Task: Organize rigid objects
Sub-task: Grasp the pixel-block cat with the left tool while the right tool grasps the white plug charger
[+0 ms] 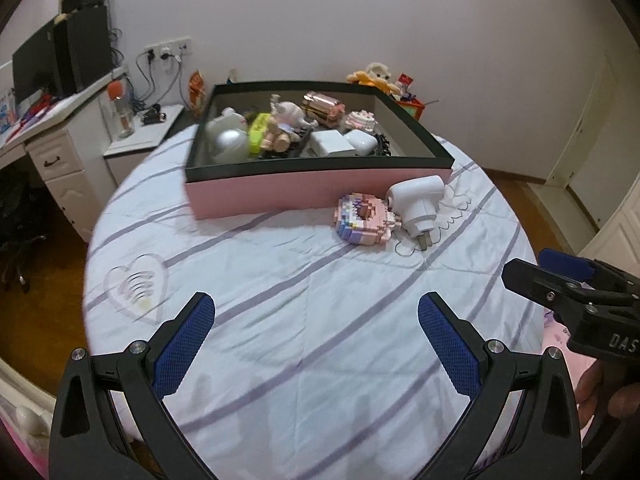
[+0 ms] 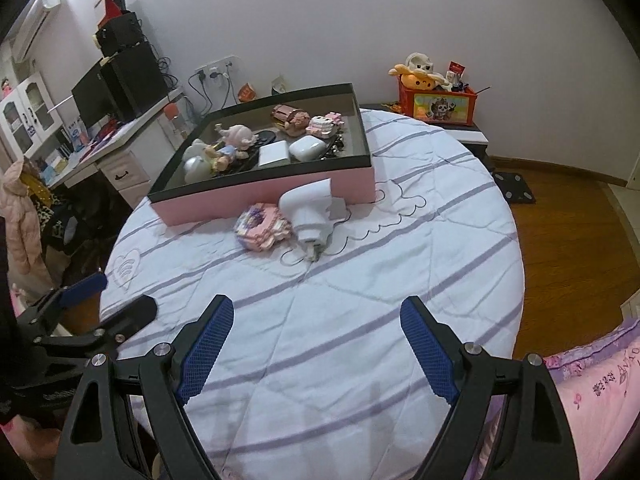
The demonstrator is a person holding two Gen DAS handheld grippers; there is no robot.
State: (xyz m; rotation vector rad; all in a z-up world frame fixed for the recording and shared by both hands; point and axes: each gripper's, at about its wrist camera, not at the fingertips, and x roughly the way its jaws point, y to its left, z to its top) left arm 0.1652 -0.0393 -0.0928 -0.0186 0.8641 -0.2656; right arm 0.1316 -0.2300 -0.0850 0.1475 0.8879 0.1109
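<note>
A pink box with a black rim [image 1: 320, 192] [image 2: 264, 196] stands at the far side of a bed with a white striped cover [image 1: 300, 300] [image 2: 340, 280]. It holds several small items: figurines, a white case, a white charger block. In front of it lie a pink block-built toy [image 1: 362, 220] [image 2: 262, 230] and a white plug adapter [image 1: 416, 204] [image 2: 310, 216], touching each other. My left gripper [image 1: 316, 320] is open and empty, well short of them. My right gripper [image 2: 316, 322] is open and empty too. Each gripper shows at the edge of the other's view.
A white desk with a monitor and speakers [image 1: 52, 92] [image 2: 108, 92] stands at the left. A low nightstand [image 1: 140, 136] holds a bottle. A red toy box with plush toys [image 2: 438, 102] sits behind the bed. Wooden floor [image 2: 560, 216] lies to the right.
</note>
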